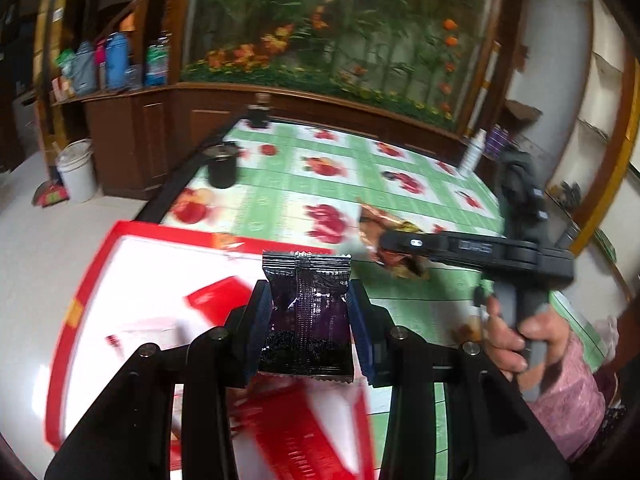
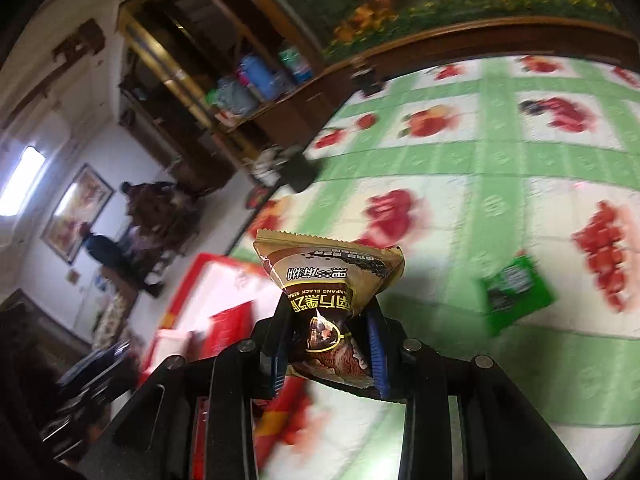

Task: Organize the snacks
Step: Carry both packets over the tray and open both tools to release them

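Observation:
My left gripper (image 1: 307,312) is shut on a dark purple snack packet (image 1: 306,312), held upright above a red-rimmed white box (image 1: 92,288) at the table's near left. My right gripper (image 2: 326,332) is shut on a gold and brown sesame snack packet (image 2: 332,280), also over the red-rimmed box (image 2: 224,280). In the left wrist view the right gripper (image 1: 400,246) reaches in from the right with the gold packet (image 1: 376,232) in its jaws, a hand (image 1: 508,340) around its handle. A green snack packet (image 2: 516,292) lies on the tablecloth to the right.
The table wears a green and white cloth with red fruit prints (image 1: 340,176). A dark cup (image 1: 222,166) and a dark jar (image 1: 258,112) stand at its far left, a white bottle (image 1: 472,152) at the far right. Wooden cabinets (image 1: 132,136) and a white bucket (image 1: 76,172) stand beyond.

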{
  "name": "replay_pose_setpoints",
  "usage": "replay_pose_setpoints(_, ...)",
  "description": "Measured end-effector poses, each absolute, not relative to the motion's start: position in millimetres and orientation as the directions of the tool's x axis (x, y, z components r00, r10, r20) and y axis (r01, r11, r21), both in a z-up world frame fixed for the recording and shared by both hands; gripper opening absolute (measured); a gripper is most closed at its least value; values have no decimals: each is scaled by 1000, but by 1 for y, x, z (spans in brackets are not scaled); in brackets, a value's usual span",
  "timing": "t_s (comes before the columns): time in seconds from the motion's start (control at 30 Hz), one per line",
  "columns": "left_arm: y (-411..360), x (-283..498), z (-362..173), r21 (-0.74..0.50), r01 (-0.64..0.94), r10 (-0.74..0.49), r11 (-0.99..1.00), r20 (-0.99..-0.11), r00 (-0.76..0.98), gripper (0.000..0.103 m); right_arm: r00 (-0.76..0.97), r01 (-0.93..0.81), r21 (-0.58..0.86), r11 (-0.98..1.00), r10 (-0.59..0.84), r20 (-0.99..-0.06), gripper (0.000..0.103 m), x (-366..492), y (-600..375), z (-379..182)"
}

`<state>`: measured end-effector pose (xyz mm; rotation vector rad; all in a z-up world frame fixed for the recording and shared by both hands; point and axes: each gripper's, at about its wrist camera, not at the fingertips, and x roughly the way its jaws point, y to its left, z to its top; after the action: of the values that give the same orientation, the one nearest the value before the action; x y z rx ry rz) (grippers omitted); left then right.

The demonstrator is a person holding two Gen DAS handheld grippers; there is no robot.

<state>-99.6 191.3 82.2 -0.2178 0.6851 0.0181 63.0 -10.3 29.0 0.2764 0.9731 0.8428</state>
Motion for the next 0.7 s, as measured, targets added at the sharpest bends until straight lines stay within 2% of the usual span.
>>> replay_pose_setpoints(0.17,221,-107,77,-193,-157,-2,969,-634,773,36,235,-534,600,595,787,-571,33,46,13,35)
replay_pose_setpoints(0.47,246,-112,59,-143,-230,80,962,-661,746,36,159,-557,627,545,811,-564,34,17,77,27)
replay_pose_setpoints(0.7,261,-110,44,-115,-256,108,960,-690,716,37,143,-608,570,553,783,-606,36,2,119,17)
